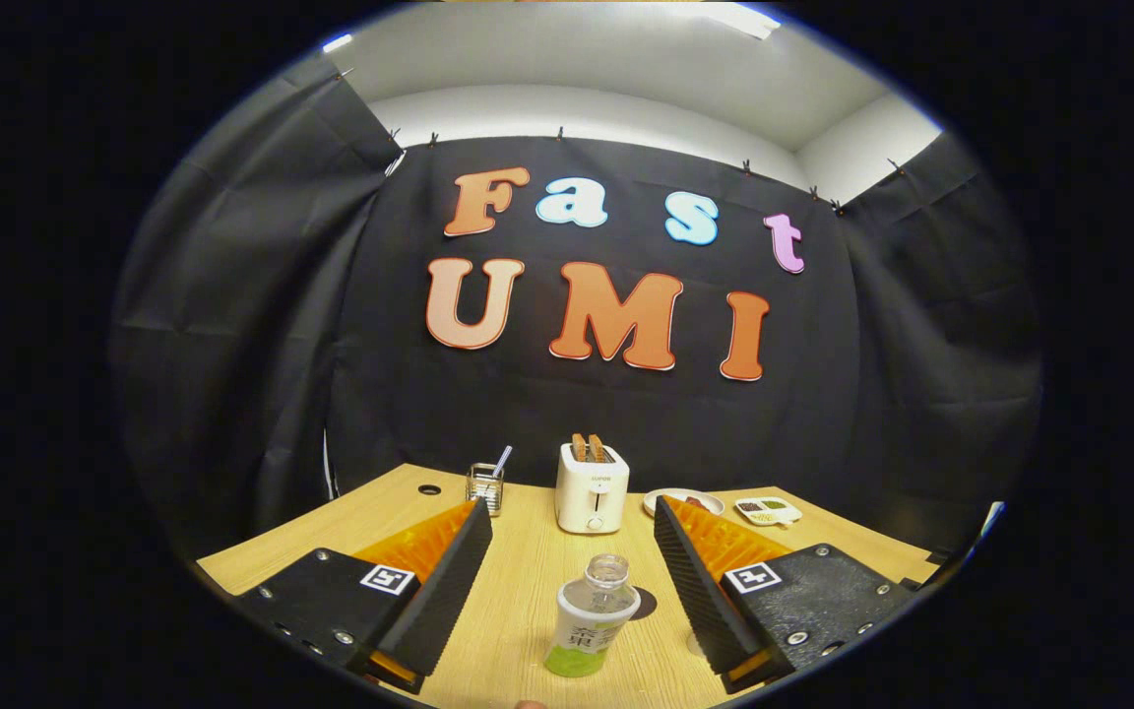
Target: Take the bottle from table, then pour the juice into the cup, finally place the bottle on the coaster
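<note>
Upright between the spread jaws, touching neither, stands an uncapped bottle [594,615] whose green label writing is unreadable.

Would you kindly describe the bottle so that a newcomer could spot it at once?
Start at the white toaster standing at the back of the wooden table. Nearer than it, between the fingers of the open claw, stands the bottle. It alone is clear plastic, uncapped, with a green-bottomed label.
</note>
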Demonstrator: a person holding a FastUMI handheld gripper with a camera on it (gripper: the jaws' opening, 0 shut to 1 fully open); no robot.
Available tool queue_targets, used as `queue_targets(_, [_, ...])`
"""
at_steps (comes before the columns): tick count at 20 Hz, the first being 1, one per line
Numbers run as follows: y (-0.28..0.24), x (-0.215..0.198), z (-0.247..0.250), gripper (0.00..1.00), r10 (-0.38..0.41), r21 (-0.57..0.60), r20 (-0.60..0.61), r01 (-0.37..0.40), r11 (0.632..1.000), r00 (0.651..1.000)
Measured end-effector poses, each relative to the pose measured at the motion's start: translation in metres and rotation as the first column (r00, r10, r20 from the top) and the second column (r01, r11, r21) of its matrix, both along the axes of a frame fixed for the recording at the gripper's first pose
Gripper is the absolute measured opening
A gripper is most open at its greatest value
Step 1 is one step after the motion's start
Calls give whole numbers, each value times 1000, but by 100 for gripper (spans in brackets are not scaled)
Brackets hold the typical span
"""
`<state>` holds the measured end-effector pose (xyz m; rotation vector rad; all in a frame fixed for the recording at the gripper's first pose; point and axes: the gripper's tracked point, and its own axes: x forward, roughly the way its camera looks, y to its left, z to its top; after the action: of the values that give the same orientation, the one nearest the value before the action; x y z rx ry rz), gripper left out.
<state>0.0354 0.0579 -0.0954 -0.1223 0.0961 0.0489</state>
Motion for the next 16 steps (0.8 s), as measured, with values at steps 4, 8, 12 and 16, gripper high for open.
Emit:
queue_targets(4, [-10,12,-34,98,-15,19,-45,16,1000,999])
queue_targets(8, [-20,18,-65,99,-32,48,-98,37,998,995])
queue_targets(12, [-24,18,-97,98,-44,48,-137,51,998,990])
queue_targets(16, [-23,15,-125,99,-40,40,-166,47,998,985])
